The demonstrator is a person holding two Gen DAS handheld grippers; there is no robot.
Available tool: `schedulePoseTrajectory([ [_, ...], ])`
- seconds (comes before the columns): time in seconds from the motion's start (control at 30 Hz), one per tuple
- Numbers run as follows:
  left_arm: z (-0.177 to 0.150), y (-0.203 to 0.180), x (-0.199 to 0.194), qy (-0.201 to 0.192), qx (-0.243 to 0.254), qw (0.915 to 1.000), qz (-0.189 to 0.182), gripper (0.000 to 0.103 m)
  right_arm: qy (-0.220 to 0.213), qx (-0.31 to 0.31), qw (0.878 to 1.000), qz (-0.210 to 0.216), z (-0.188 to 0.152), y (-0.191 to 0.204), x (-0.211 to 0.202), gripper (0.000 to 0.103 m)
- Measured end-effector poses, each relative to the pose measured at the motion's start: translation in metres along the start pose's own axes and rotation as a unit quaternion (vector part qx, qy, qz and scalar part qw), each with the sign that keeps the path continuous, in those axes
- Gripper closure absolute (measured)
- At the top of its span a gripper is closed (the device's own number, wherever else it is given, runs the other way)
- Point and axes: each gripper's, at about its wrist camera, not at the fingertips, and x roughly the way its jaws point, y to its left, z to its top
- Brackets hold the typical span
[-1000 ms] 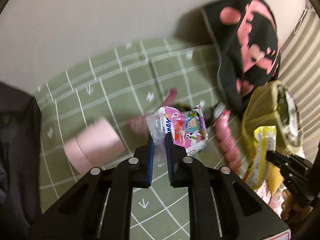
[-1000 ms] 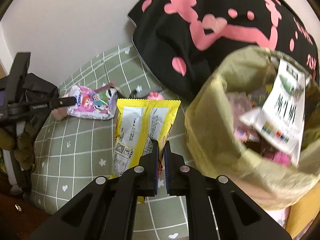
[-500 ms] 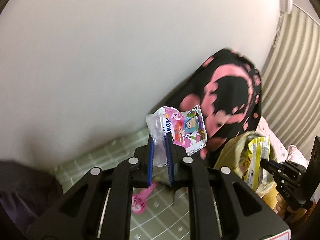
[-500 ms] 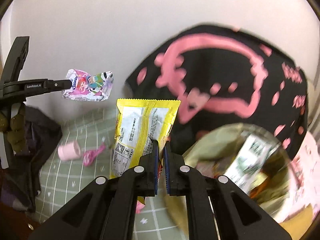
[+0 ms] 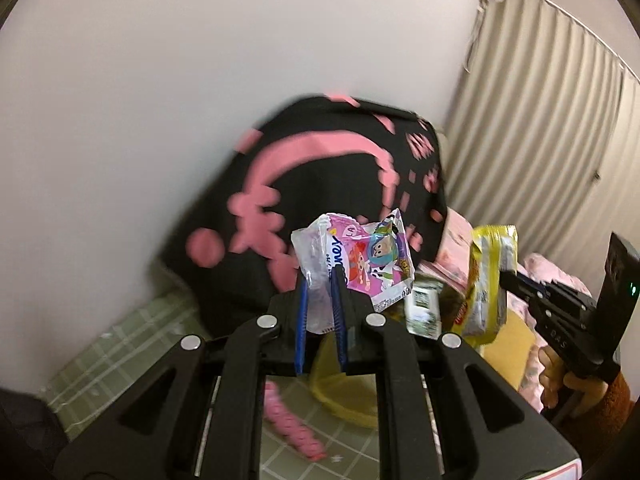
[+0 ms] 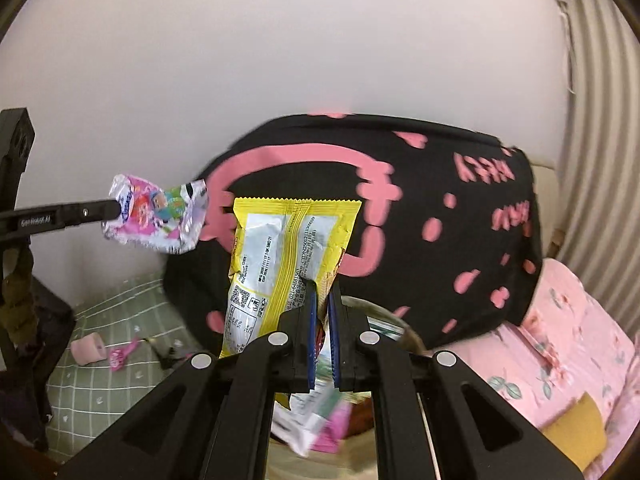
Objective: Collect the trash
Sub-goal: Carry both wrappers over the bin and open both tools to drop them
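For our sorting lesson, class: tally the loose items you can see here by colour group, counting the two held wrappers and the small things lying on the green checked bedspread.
Pink: 4 – cartoon wrapper, tape roll, small pink toy, pink beaded strip
Yellow: 1 – yellow wrapper
Dark: 1 – small dark object, too small to identify
Total: 6

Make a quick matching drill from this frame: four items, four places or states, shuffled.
Items:
1. pink cartoon wrapper
2. yellow snack wrapper
3. pink tape roll
4. black pillow with pink print

Places or states:
A. lying on the green checked sheet
B. clamped in the right hand-held gripper
C. leaning against the wall
D. clamped in the left hand-held gripper

Pairs: 1-D, 2-B, 3-A, 4-C
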Motion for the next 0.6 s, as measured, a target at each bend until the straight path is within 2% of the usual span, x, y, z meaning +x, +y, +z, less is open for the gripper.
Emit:
schedulePoseTrajectory([
  [0.23, -0.015, -0.050, 0.054, 0.057, 0.029, 0.9965, -0.055, 0.092, 0.002, 0.041, 0.998, -0.040, -0.019, -0.049, -0.015, 0.096],
  [0.37, -0.029, -0.076, 0.091, 0.100, 0.044, 0.9906, -0.083, 0.092, 0.004, 0.052, 0.997, -0.054, -0.028, -0.068, -0.021, 0.096],
  [0.6, -0.059, -0.101, 0.152, 0.169, 0.054, 0.9808, -0.081, 0.092, 0.018, 0.067, 0.995, -0.067, -0.044, -0.086, -0.026, 0.096],
])
